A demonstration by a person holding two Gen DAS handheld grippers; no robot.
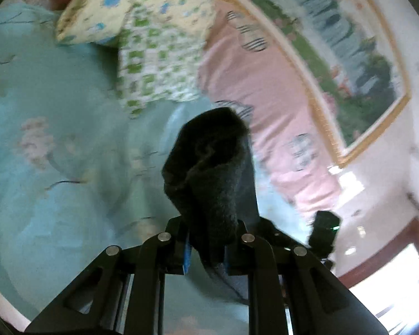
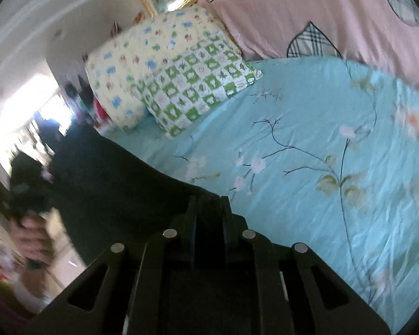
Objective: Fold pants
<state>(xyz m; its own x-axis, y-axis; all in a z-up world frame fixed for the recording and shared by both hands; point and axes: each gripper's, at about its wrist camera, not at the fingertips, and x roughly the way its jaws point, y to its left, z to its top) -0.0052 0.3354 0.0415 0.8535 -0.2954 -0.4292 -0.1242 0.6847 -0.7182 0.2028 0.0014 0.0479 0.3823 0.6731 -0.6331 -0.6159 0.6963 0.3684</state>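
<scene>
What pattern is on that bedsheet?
The bedsheet is light turquoise with thin dark branches and pale blossoms, clearest in the right wrist view.

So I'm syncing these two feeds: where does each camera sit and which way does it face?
Left wrist: on the left hand-held gripper, facing across the bed toward the green-checked pillow; it is shut on the dark pants.
Right wrist: on the right hand-held gripper, facing across the bed; also shut on the pants; the person's other hand shows.
Shared: pants, pillow, turquoise floral bedspread.

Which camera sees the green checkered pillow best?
The right wrist view: the green checkered pillow is sharp and whole there, lying on the blue bedspread against the yellow pillow. The left wrist view shows it too, but blurred, with its squares smeared.
</scene>
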